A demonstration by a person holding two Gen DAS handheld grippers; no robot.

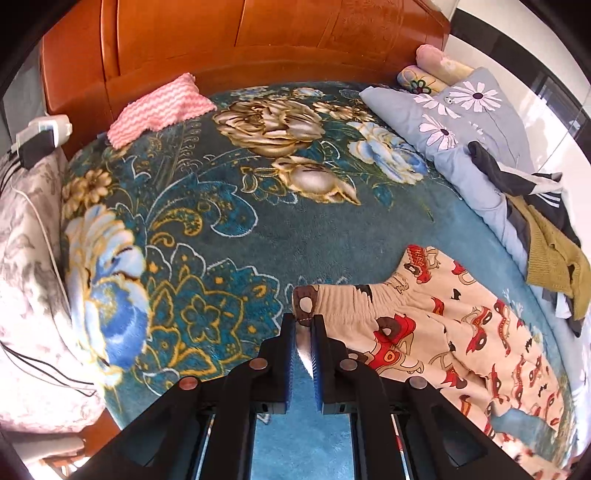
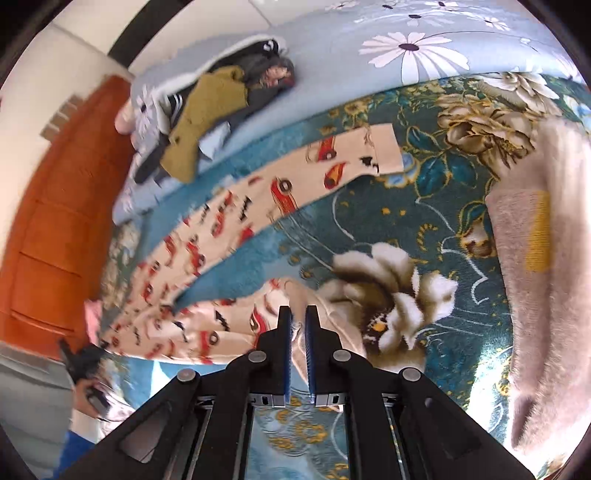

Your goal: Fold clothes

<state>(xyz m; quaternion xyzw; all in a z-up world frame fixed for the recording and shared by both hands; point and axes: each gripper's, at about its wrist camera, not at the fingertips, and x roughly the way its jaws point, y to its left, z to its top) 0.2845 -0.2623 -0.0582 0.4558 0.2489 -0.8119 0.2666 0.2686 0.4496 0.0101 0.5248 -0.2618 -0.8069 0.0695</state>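
Note:
A pair of cream pyjama trousers with red cartoon cars [image 1: 443, 325] lies on the teal floral blanket [image 1: 258, 229]. My left gripper [image 1: 303, 319] is shut on the corner of the elastic waistband, which sits between the blue pads. In the right wrist view the trousers [image 2: 229, 229] spread out with both legs apart. My right gripper [image 2: 299, 312] is shut on the hem end of the near leg, lifted a little off the blanket [image 2: 424, 240].
A pink zigzag cloth [image 1: 159, 110] lies by the wooden headboard [image 1: 240, 33]. A grey daisy quilt [image 1: 469, 122] carries a pile of olive and dark clothes [image 1: 546, 236]. A pale fuzzy garment [image 2: 539, 288] lies at the right. A pillow with cables [image 1: 29, 258] sits left.

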